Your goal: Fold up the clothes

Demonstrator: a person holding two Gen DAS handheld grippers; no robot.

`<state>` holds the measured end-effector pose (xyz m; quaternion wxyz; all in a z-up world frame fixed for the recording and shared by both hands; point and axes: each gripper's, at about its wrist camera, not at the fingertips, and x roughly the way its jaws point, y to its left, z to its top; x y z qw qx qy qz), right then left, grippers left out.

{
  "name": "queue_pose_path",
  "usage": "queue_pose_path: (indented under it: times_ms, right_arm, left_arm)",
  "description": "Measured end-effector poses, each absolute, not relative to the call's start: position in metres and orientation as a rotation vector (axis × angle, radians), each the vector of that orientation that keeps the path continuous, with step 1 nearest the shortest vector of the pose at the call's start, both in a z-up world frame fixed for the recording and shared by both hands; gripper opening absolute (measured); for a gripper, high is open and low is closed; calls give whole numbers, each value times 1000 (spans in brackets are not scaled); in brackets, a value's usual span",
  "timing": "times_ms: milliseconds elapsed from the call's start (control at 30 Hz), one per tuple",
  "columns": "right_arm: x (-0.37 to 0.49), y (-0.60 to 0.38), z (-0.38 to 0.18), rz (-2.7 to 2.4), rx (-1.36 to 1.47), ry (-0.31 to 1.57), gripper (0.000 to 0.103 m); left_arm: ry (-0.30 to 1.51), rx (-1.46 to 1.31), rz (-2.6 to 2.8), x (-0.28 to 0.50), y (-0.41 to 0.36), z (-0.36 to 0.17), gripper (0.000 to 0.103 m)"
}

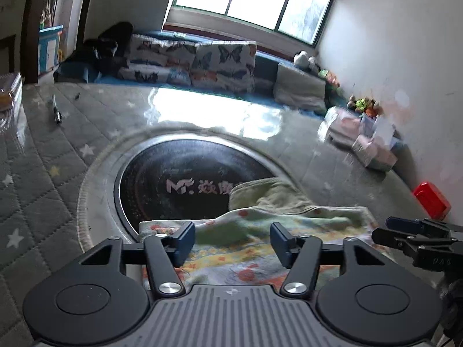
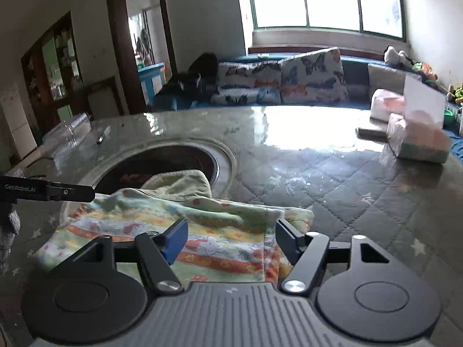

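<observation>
A small patterned garment (image 1: 246, 248) with green, orange and yellow stripes lies folded on the round table, partly over the black cooktop (image 1: 179, 185). My left gripper (image 1: 233, 238) hovers open just above its near edge, nothing pressed between the blue pads. In the right wrist view the same garment (image 2: 202, 231) lies under my right gripper (image 2: 231, 237), which is open wide over its right side, pads clear of the cloth. The right gripper (image 1: 413, 234) shows at the right edge of the left wrist view. The left gripper's finger (image 2: 49, 192) reaches in from the left of the right wrist view.
The table wears a quilted grey cover (image 1: 43, 173) under clear glossy plastic. Tissue packs (image 2: 416, 133) stand at the far right, a red box (image 1: 431, 199) at the right edge, a clear container (image 2: 66, 136) and a pen (image 1: 56, 112) at the left. A butterfly-print sofa (image 1: 191, 63) lies behind.
</observation>
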<state>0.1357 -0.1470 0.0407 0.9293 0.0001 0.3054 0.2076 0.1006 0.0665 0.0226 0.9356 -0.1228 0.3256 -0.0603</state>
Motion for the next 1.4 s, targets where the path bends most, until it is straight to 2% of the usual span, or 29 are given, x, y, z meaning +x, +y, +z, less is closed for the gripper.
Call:
queue_pose_path:
  times_ms: [133, 167, 200, 333, 567, 767, 1400]
  right_arm:
    - [115, -150, 49, 395, 14, 577, 91]
    - [110, -151, 51, 387, 20, 565, 97]
    - [104, -152, 54, 376, 23, 551, 101]
    - [84, -152, 62, 341, 23, 503, 103]
    - [57, -150, 72, 323, 42, 430, 103]
    - [51, -141, 63, 361, 67, 444, 103]
    - [32, -114, 33, 453, -65, 522, 103]
  left_arm:
    - [613, -237, -127, 78, 61, 34, 85]
    - [601, -235, -130, 73, 59, 36, 92]
    - [591, -233, -130, 68, 58, 39, 94]
    - [546, -220, -135, 46, 54, 46, 103]
    - [489, -218, -134, 12, 58, 52, 103]
    - [470, -217, -143, -11, 58, 46, 103]
    - [620, -192, -75, -14, 31, 19, 103]
